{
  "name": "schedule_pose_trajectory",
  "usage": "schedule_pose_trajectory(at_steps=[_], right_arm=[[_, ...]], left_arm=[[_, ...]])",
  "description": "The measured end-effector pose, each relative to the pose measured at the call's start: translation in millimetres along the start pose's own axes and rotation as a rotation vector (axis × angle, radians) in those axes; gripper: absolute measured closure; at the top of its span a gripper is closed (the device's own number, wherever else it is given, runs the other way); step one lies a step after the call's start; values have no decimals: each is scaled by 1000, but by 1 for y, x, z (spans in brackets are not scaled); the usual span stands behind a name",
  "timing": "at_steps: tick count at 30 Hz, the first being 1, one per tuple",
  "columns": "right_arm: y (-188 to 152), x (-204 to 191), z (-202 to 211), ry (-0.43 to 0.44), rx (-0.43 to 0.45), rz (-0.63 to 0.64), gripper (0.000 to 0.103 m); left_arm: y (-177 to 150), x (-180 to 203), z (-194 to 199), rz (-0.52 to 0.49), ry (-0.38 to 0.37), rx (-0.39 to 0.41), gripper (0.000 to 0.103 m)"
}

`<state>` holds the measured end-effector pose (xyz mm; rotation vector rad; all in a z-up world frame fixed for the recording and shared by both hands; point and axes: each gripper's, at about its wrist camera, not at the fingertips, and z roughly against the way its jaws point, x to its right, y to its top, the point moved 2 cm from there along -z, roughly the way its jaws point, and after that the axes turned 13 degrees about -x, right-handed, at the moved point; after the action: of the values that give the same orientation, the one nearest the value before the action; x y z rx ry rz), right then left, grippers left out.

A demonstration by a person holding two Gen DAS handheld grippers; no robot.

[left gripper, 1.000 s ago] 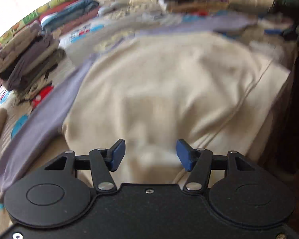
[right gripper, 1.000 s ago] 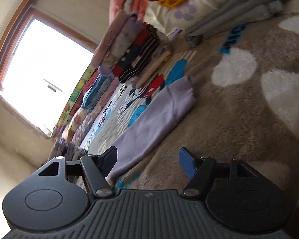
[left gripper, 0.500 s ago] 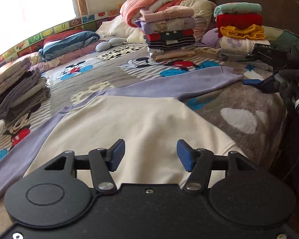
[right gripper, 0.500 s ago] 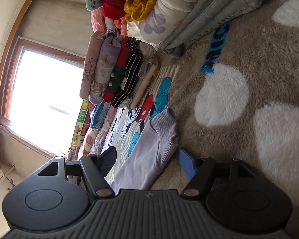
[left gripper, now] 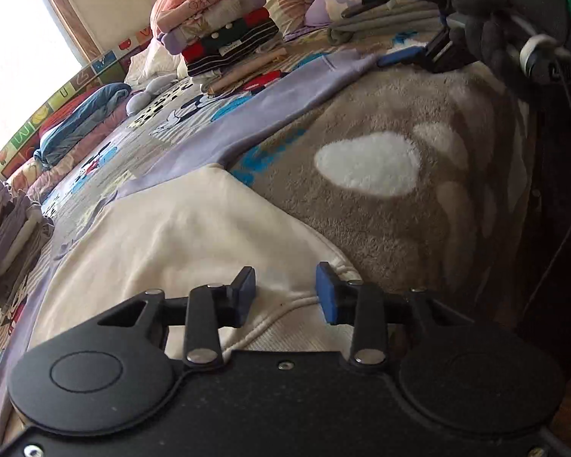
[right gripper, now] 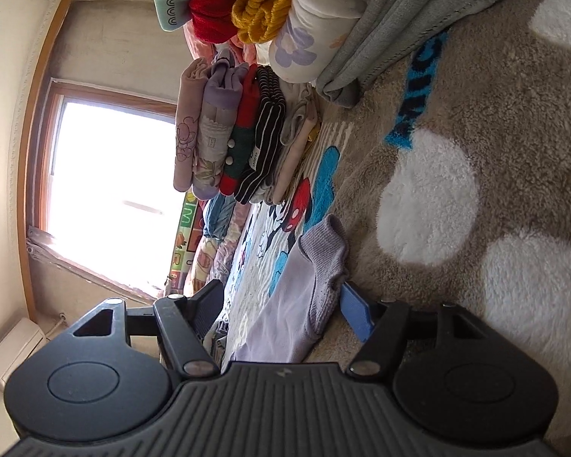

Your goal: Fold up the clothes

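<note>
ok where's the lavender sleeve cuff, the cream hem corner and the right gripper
lavender sleeve cuff (right gripper: 325,247): right wrist view, on the ribbed knit end.
cream hem corner (left gripper: 342,264): left wrist view, on the stitched corner of the sweatshirt.
right gripper (right gripper: 281,301): right wrist view, midway between its open fingertips.

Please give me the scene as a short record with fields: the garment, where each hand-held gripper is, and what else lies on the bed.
garment: cream and lilac sweatshirt, spread flat on the bed
left hand-held gripper: open, at the cream hem, not yet closed on it
right hand-held gripper: open, around the lilac sleeve cuff
surface: brown fleece blanket with white patches
background: folded clothes stack beyond the sleeve
fold status: not started
</note>
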<state>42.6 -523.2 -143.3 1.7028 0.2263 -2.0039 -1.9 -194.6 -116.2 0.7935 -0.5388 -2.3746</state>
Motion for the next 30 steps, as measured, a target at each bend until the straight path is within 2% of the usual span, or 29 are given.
schedule_pose_trajectory(at_steps=[2,4,6,9,12,14,15,16,18,19,20,23,27,29,30], right_arm=[[1,2,2,18,5,-21,34],[1,3,3,29,9,-31,33],[1,2,3,30,6,-31,32],[1,3,4,43,7,-42,30],[1,4,5,53,9,-54,30],[1,3,6,54,9,-55,29],[1,3,6,54,8,-54,28],[1,3,6,54,7,-54,28],[1,3,6,57,6,-56,28],[1,3,7,59,6,-58,28],[1,4,7,61,6,-59,28],[0,4,8,65,4,-61,28],[0,4,8,63,5,-60,28],[0,3,7,60,6,-58,27],[0,3,7,60,6,-58,27]], left_arm=[[4,-2,10,26,16,29,69],[6,-6,27,71,-3,87,68],[4,5,26,41,31,73,68],[-7,21,25,-26,-25,45,64],[-19,43,19,-152,55,40,62],[-26,56,16,-259,111,42,50],[-29,62,14,-307,141,43,50],[-28,60,14,-304,188,56,50],[-26,56,15,-297,281,81,71],[-25,54,15,-290,324,93,85],[-21,44,20,-246,331,105,86],[-11,9,31,-61,294,98,88],[-5,-13,40,56,224,114,89],[-4,-3,35,27,184,106,89],[-8,9,27,-32,137,80,89]])
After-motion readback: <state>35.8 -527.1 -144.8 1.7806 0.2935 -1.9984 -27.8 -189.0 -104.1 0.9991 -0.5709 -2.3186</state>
